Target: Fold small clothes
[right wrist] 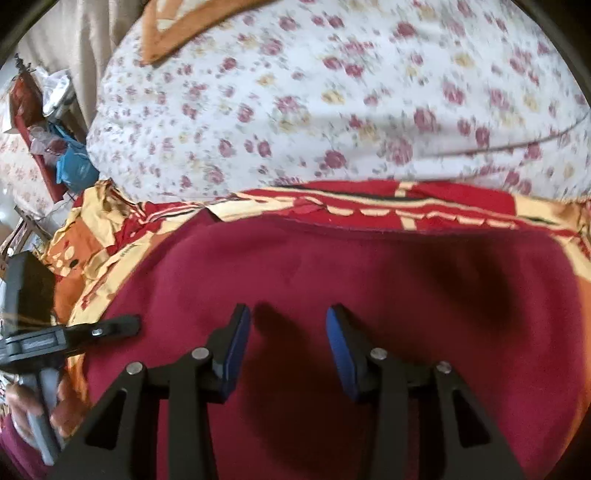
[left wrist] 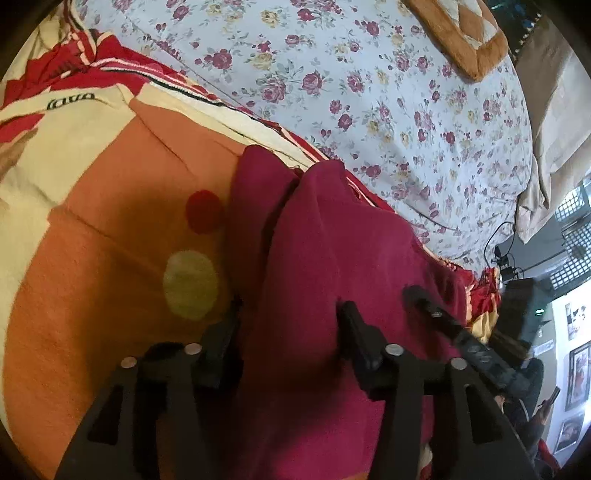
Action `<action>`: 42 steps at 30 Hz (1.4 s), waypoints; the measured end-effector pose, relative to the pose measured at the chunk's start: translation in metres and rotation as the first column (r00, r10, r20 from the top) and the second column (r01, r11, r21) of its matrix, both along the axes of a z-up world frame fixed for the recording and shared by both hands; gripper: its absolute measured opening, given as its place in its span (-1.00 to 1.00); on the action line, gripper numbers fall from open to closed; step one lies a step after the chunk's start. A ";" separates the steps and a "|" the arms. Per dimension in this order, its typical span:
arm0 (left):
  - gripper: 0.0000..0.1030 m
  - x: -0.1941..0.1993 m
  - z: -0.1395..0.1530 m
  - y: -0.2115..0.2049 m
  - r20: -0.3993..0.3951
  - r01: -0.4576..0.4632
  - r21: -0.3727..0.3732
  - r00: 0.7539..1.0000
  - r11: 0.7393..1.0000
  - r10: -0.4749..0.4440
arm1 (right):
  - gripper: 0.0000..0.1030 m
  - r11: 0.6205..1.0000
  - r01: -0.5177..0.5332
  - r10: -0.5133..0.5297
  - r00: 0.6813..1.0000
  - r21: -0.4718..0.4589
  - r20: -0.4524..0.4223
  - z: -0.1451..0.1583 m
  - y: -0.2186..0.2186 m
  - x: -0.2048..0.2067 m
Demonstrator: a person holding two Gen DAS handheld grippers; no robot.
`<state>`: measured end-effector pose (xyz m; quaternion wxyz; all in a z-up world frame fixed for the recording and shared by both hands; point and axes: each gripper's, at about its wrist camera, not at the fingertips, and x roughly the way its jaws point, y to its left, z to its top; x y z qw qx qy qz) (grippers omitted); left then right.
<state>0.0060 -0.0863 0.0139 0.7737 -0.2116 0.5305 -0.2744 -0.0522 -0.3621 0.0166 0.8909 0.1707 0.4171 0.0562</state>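
Observation:
A dark red garment (left wrist: 332,266) lies on an orange, cream and red blanket (left wrist: 110,229) on a bed. In the left wrist view my left gripper (left wrist: 291,314) is open, its fingers standing either side of a raised fold of the garment. The other gripper's finger (left wrist: 436,314) shows at the right, over the garment. In the right wrist view the garment (right wrist: 369,266) lies flat and wide. My right gripper (right wrist: 288,321) is open and empty just above it, its shadow on the cloth. The left gripper's finger (right wrist: 110,326) shows at the left edge.
A white floral bedsheet (left wrist: 369,92) covers the bed beyond the blanket (right wrist: 406,206). An orange cushion (left wrist: 465,33) lies at the far end. Cables, dark equipment (left wrist: 517,299) and clutter (right wrist: 55,147) stand off the bed's side.

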 end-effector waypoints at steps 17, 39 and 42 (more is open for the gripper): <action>-0.57 -0.014 0.037 -0.019 0.064 0.057 0.027 0.996 0.998 -0.059 | -0.42 0.991 -0.018 0.017 1.000 0.135 0.012 -0.001 -0.009 -0.017; -0.51 -0.099 0.078 -0.224 0.105 0.430 0.126 0.890 0.894 -0.443 | -0.06 0.296 0.160 -0.420 0.907 0.942 -0.023 -0.065 -0.153 -0.096; -0.41 -0.103 0.086 -0.215 0.117 0.440 0.111 0.884 0.891 -0.452 | 0.03 0.247 0.125 -0.423 0.906 0.961 -0.009 -0.069 -0.155 -0.098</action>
